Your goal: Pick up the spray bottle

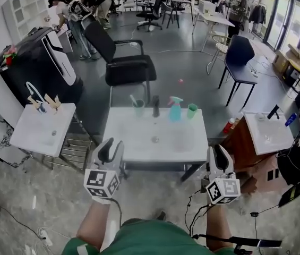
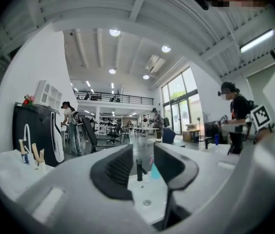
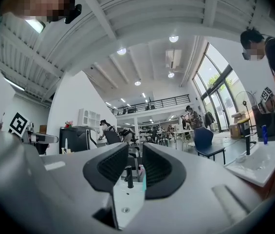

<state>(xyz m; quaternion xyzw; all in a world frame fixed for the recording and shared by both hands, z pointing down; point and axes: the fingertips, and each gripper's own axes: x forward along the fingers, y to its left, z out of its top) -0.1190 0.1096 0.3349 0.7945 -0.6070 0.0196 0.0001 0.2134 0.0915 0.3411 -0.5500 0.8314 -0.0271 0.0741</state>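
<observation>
Hovering at the near edge of the white washstand [image 1: 134,142], the left gripper [image 1: 111,149] and right gripper [image 1: 219,155] both hang with jaws spread apart, empty. From the head view, the spray bottle [image 1: 175,109] stands upright at the far rim, teal, between the black faucet [image 1: 155,105] and a green cup [image 1: 192,110]. Another green cup [image 1: 138,108] sits left of the faucet. The left gripper view frames faucet and bottle in the gap between its ribbed black pads [image 2: 120,169]. The right gripper view catches only a teal sliver beside the faucet. Neither gripper view shows the cups. Black-and-white square markers cover each gripper's cube. The smooth basin has a round drain [image 1: 155,139].
</observation>
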